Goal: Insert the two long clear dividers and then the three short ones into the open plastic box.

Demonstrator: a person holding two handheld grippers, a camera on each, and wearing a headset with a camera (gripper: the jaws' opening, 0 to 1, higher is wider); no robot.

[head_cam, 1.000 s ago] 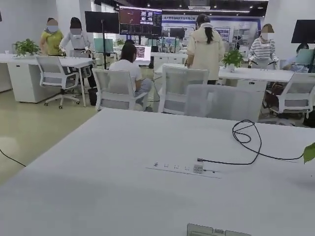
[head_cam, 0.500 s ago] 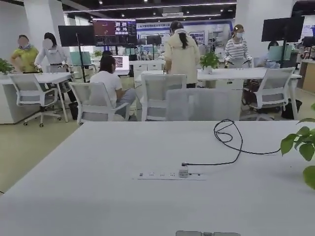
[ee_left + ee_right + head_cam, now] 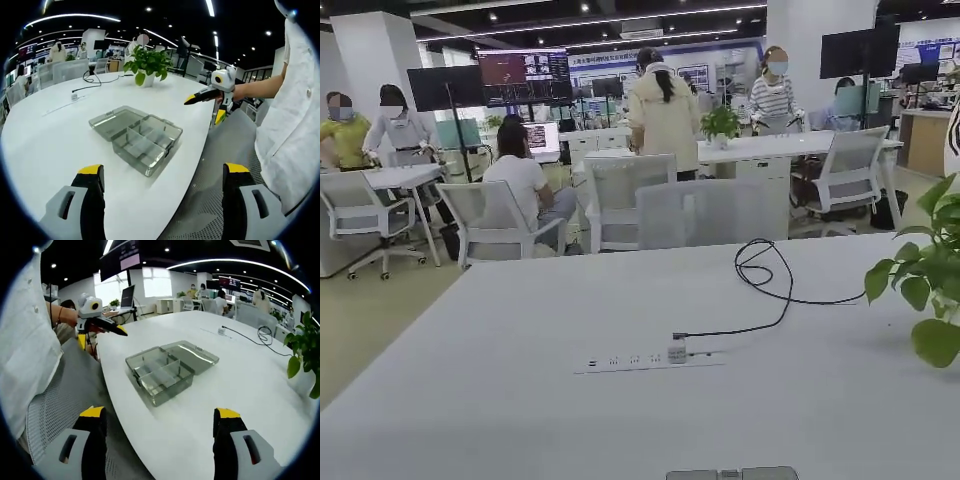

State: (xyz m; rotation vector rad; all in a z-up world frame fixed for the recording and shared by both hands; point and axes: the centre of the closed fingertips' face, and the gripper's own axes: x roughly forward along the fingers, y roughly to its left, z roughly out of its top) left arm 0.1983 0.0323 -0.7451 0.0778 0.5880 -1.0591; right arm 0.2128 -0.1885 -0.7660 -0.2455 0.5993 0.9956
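near the table [image 3: 60, 135] edge, open clear box [image 3: 137, 135] with dividers [image 3: 145, 137] inside, left claw [image 3: 162, 170] apart, right claw [image 3: 160, 413] apart, both empty

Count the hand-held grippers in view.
2. The left hand-held gripper and the right hand-held gripper are both held off the near edge of the workbench, jaws apart, one to each side of the clear box.

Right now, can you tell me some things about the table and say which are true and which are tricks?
The clear box lies open on the white table. True.
The left gripper holds a divider. False: its jaws are apart with nothing between them.
A green plant stands on the table. True.
The black cable lies inside the box. False: it lies on the bare table and runs to the power strip.
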